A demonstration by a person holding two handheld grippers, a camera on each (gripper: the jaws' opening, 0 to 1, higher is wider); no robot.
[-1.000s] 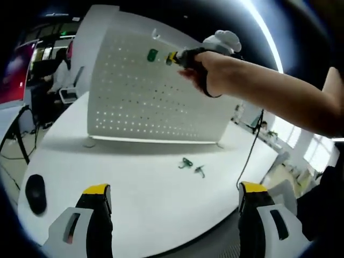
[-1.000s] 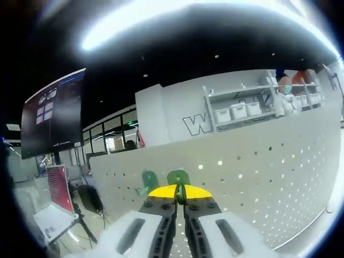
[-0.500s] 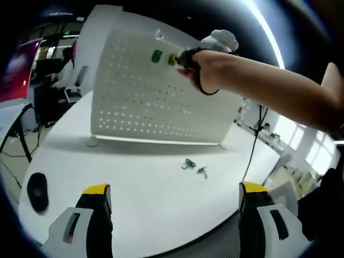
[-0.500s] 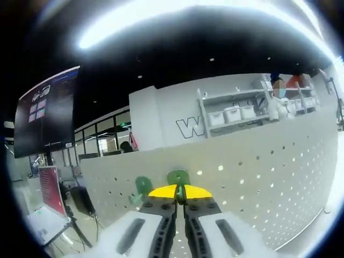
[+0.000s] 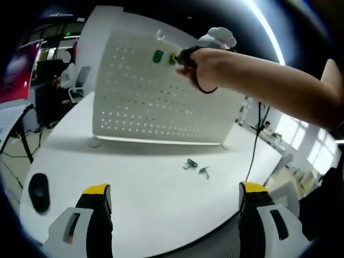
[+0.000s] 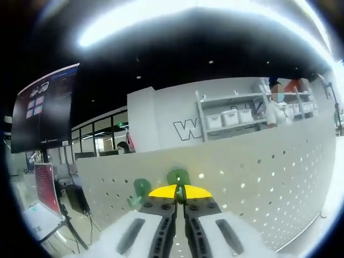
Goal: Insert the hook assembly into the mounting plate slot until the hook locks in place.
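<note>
Two green hooks sit near the top edge of the white pegboard [image 5: 161, 99], the mounting plate standing upright on the white table [image 5: 134, 188]. In the left gripper view, one green hook [image 5: 158, 56] is already on the board at upper centre of the frame, and just to its right the right gripper [image 5: 174, 58] presses a second one against the holes. In the right gripper view, that mounted hook [image 6: 141, 189] shows at lower left of centre, and the held green hook [image 6: 178, 177] pokes up above the yellow jaw tips at lower centre, against the board's face.

Judging from this, the task is partly done: one hook looks seated, one is at the board, and whether it has locked into its slot cannot be told. Two more small hooks [image 5: 195, 167] lie on the table at centre right of the left gripper view, well apart from the board, so more insertions may remain.

The right gripper's jaws are closed nearly together, pinching the green hook between the yellow tips. The left gripper [image 5: 174, 201] hangs low over the near table edge with its jaws spread wide, holding nothing and touching nothing. A dark computer mouse [image 5: 38, 192] rests at lower left.
</note>
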